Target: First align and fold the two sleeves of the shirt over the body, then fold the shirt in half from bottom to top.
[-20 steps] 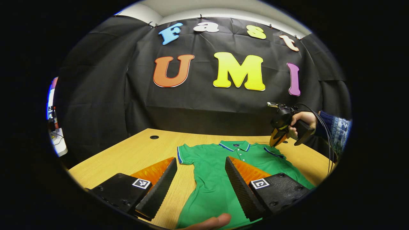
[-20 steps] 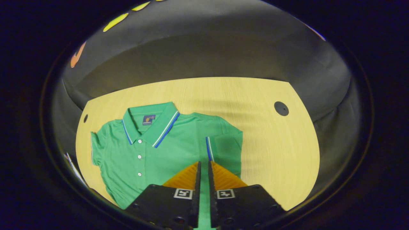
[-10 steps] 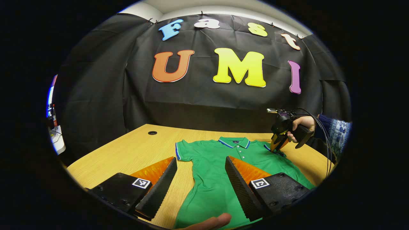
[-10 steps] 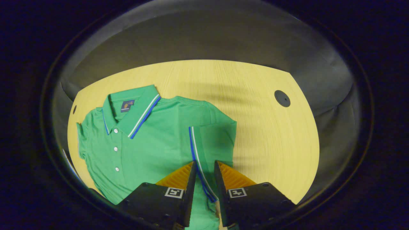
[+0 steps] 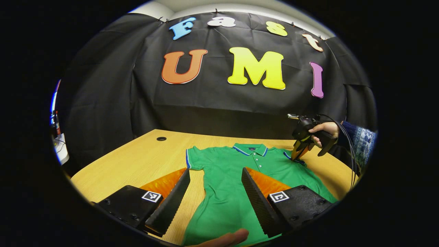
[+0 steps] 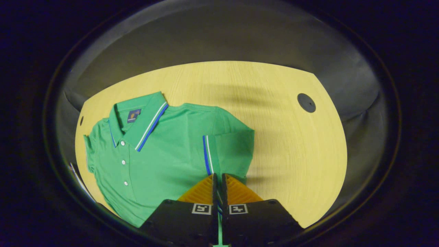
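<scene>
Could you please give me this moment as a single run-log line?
stage: sleeve fold | right gripper: jaws shut on right sleeve hem | left gripper: open, above shirt | table

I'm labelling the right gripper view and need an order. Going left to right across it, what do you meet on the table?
Shirt's far sleeve → button placket → collar → blue-striped cuff of the folded sleeve → right gripper, pinching that cuff → bare table → dark round hole.
</scene>
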